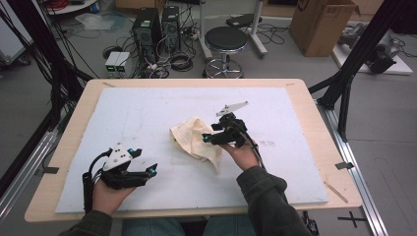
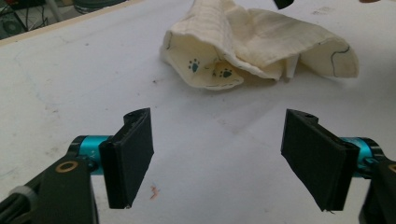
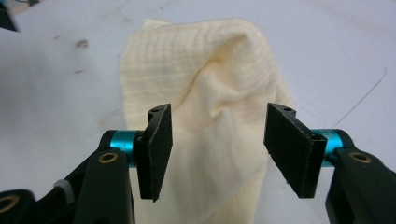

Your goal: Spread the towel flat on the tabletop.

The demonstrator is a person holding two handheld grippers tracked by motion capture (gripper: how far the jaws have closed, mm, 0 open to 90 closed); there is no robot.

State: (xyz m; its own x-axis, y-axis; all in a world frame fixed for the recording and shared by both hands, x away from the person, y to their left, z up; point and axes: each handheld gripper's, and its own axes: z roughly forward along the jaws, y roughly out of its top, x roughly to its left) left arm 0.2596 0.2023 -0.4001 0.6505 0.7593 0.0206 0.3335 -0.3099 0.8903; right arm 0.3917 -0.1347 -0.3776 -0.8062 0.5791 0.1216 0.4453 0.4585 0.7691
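Cream cloth point(image 1: 196, 140), one, crumpled; two tools, left tool point(image 1: 147, 173), right tool point(image 1: 209, 137), both parted.

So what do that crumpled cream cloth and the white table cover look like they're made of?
The cream cloth looks like soft woven cotton, matte, with a fine waffle-like grid, limp folds and printed paw marks on its underside. The white table cover looks like stiff foam or painted board, matte and scuffed; which one is unclear.

No legible text, label, brand or number anywhere; merely paw-print motifs on the cloth point(image 2: 224, 72).
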